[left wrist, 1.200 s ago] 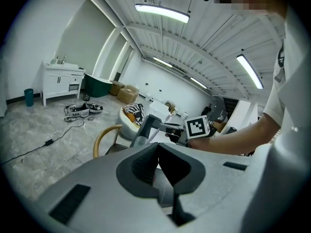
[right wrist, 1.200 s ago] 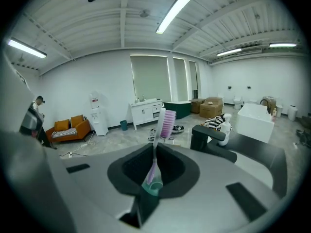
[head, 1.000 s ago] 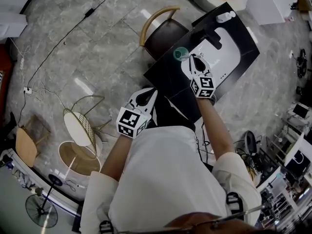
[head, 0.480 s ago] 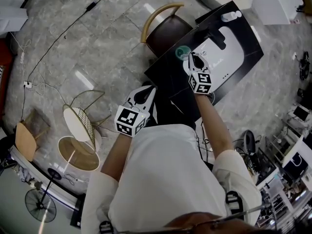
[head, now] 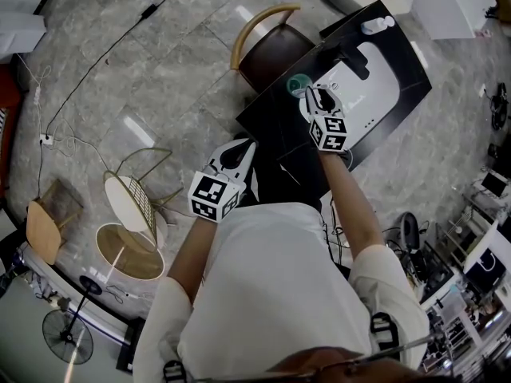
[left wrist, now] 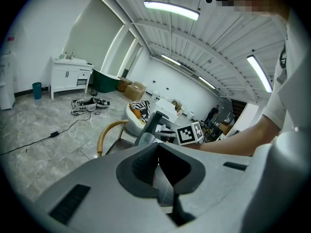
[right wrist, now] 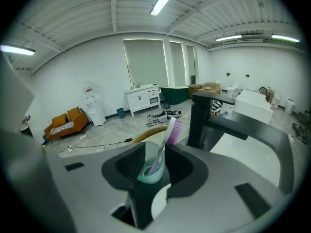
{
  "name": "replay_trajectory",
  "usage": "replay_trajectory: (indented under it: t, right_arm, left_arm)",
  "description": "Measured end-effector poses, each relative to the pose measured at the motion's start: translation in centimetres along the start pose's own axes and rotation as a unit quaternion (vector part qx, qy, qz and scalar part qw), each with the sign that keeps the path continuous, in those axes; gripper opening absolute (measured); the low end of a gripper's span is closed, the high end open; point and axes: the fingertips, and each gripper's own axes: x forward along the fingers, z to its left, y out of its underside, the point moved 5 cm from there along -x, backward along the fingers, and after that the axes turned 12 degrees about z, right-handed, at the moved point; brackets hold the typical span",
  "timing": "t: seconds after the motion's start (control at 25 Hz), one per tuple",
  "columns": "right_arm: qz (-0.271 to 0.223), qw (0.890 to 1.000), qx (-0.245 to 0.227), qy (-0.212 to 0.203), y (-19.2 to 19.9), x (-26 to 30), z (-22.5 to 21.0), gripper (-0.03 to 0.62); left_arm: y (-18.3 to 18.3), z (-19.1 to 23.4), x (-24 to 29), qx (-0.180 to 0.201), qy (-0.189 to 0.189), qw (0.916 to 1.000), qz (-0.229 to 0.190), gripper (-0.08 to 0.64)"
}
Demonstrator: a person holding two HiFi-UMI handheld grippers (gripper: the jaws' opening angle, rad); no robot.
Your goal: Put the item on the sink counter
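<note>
Looking along the right gripper point(right wrist: 155, 148): jaws spread, having just been opening, both pads clear of the cup point(right wrist: 147, 171) between them. Translucent teal, round, upright, with a toothbrush point(right wrist: 171, 129) leaning inside, white handle, pink bristles topmost. Base of the cup cut off there by the gripper's own grey body, so no telling from that view what it stands on. Seen from the head view as a small teal ring point(head: 297, 83) on the black sink counter point(head: 271, 122), at the left corner, just beside the white basin point(head: 375, 94) and just ahead of the right gripper point(head: 308, 94); toothbrush too small to make out there. Held back short of the counter, the left gripper point(head: 247, 148), jaws closed together on nothing, as read in its own view point(left wrist: 157, 147). Just behind the cup, a black faucet point(right wrist: 201, 118). Beyond the counter's edge, a wood-backed chair point(head: 267, 42). Caught only from above: a white bottle point(head: 374, 27) at the counter's far corner.
</note>
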Motion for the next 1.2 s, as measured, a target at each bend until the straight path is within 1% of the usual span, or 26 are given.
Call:
replay_trajectory:
  t: [0.08,0.16,0.36,0.64,0.92,1.2]
  right_arm:
    - [0.008,1.0,0.007,-0.002,0.2,0.2,0.0,0.156]
    - [0.016,1.0,0.013,-0.004,0.6,0.3,-0.2,0.167]
    - [0.022,1.0,0.021,-0.003,1.1,0.1,-0.4,0.17]
    - [0.011,1.0,0.021,-0.001,1.1,-1.4,-0.3,0.17]
    - [-0.006,1.0,0.004,-0.001,0.2,-4.5,0.9,0.166]
    - [-0.029,1.0,-0.001,0.007,-1.0,-9.4,2.5,0.135]
  left_arm:
    - [0.1,-0.1,0.0,0.001,0.001,1.0,-0.001,0.003]
    - [0.2,-0.4,0.0,0.002,0.002,1.0,-0.001,0.003]
    - [0.3,-0.8,-0.2,0.006,0.004,1.0,0.0,0.003]
    - [0.5,-1.4,-0.4,0.017,0.01,0.9998,-0.005,0.003]
    - [-0.3,-2.5,-1.1,0.04,0.022,0.9988,-0.02,0.003]
    - [-0.8,-3.4,-2.6,0.067,0.033,0.9966,-0.034,0.003]
